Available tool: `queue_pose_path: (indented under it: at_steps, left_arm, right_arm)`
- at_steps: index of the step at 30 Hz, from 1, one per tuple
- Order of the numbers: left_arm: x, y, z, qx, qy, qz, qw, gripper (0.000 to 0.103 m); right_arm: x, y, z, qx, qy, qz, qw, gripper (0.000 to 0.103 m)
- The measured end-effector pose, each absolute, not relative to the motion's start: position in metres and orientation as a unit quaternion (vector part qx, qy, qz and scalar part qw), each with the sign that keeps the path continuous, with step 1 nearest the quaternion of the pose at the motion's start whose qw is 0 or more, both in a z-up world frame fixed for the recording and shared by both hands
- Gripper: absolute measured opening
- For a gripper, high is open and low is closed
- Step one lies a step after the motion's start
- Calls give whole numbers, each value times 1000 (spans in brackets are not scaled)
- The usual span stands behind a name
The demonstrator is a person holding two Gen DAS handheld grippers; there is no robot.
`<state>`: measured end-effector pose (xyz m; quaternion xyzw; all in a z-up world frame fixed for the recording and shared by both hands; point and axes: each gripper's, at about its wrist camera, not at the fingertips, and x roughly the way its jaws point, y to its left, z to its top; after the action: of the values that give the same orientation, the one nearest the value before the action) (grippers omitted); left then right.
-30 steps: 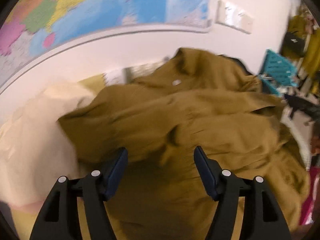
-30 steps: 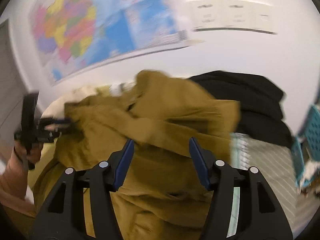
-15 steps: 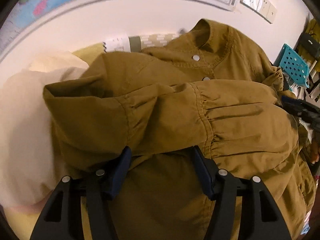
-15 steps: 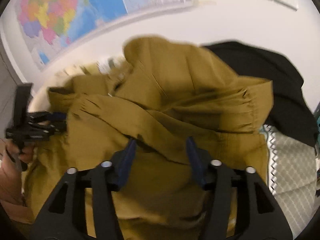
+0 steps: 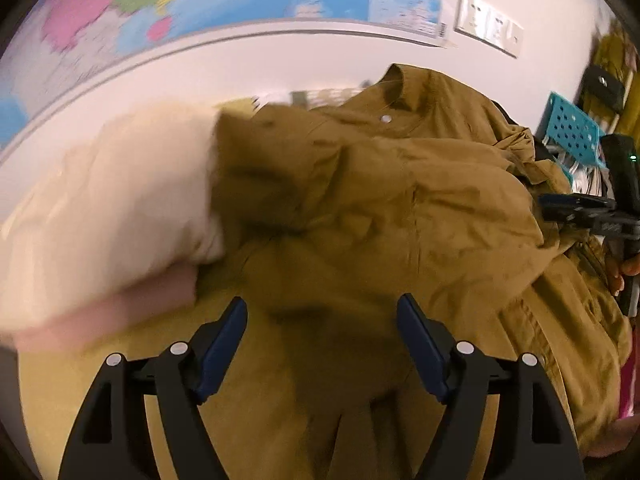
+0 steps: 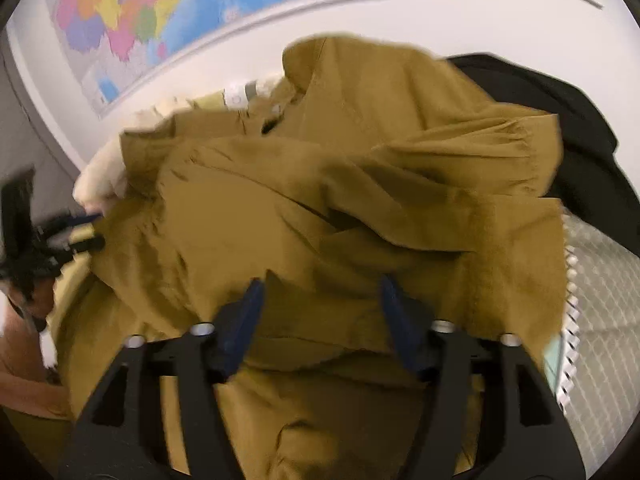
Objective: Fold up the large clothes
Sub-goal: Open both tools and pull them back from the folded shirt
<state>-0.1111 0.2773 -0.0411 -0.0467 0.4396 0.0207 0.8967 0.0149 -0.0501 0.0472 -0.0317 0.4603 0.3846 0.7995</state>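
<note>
**Sleeves laid in, body fold still to come**

The olive-brown jacket (image 5: 400,208) lay collar toward the wall on the counter (image 6: 600,320), between a cream garment (image 5: 100,208) and a black garment (image 6: 560,120). Both sleeves were crossed over its chest, rumpled and puffed up.

The left claw (image 5: 320,340) stood wide over the lower front, its jaws just opened further, nothing pinched between them. The right claw (image 6: 320,312) was likewise spread, also just opened further, cloth beneath it but not gripped.

By my reading the sleeve fold was just released. The next move likely called for gripping the hem at both corners and carrying it up toward the collar, after smoothing the bunched sleeves.
</note>
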Motion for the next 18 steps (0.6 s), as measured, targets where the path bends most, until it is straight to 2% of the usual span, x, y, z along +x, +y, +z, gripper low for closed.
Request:
queue_pose_path:
  at_steps: [6,8,18]
  left_arm:
    - [-154,283,-45,-65,438,18,896,79]
    - [-167,284,-49,-80,443,0,893,81]
    - [-201,277,-67,-118,458,-23,881,83]
  right_arm:
    - [-16,-119,84,48,429,396,810,80]
    - [-27,-146,83,71,438,385,810,86]
    - [-108,-225,42,136,483,351,790,91]
